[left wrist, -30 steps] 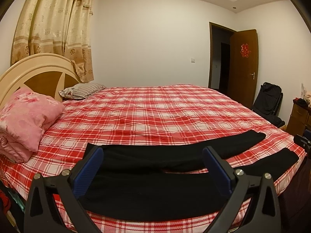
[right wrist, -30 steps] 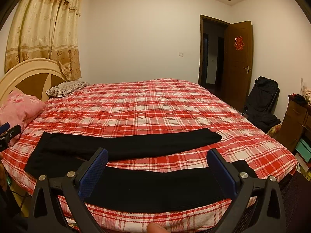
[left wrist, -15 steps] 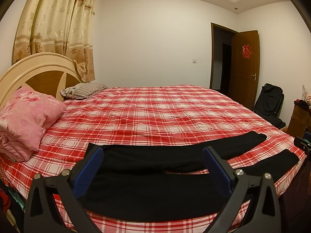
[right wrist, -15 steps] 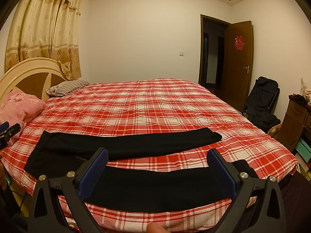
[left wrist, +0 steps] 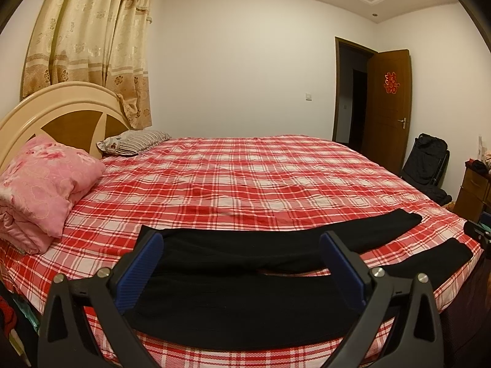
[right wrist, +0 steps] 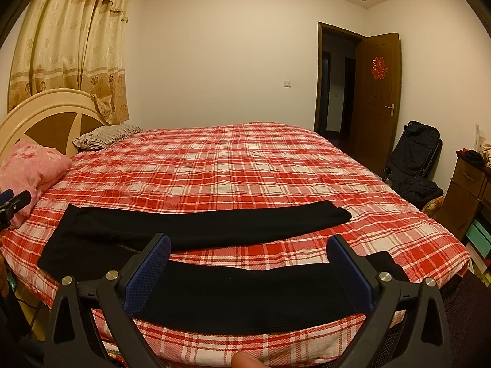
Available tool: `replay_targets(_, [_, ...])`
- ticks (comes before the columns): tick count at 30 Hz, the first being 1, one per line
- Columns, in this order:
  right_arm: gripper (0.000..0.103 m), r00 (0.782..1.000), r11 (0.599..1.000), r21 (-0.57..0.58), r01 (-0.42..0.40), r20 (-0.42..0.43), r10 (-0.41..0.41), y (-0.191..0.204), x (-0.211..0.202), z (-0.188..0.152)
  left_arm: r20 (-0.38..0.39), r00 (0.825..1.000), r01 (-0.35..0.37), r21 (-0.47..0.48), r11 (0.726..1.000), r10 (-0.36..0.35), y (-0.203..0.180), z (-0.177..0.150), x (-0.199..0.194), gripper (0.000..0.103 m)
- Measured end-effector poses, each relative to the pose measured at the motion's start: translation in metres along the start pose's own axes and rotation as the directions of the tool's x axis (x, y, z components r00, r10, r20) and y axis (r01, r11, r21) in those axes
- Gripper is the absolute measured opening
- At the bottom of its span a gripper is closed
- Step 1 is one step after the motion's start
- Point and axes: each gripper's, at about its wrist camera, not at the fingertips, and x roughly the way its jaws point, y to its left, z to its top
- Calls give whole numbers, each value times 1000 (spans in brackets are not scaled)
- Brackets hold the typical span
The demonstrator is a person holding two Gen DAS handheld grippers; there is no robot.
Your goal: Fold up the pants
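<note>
Black pants lie flat on the near edge of the red plaid bed, waist to the left, the two legs spread apart toward the right. In the right wrist view the pants show the far leg above and the near leg below. My left gripper is open and empty, held above the waist end. My right gripper is open and empty, held above the near leg. Each gripper shows at the edge of the other's view.
A pink folded quilt and a striped pillow lie by the headboard at the left. A dark chair and a wooden cabinet stand right of the bed, near an open door.
Both grippers stay open and almost still; the views have shifted only slightly. The pants have not moved.
</note>
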Motion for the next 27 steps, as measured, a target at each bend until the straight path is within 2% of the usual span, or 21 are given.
replay_targets(16, [102,1000,1000,-10,0,-15,-1,3,5,-2,-18,1000,-4,5,1000,4,1,-3,5,103])
replay_targets(27, [102,995,999,-38,8,-97,-12,8,39,-20,-94,995,-21,11,1000,22,6,-20,37,103])
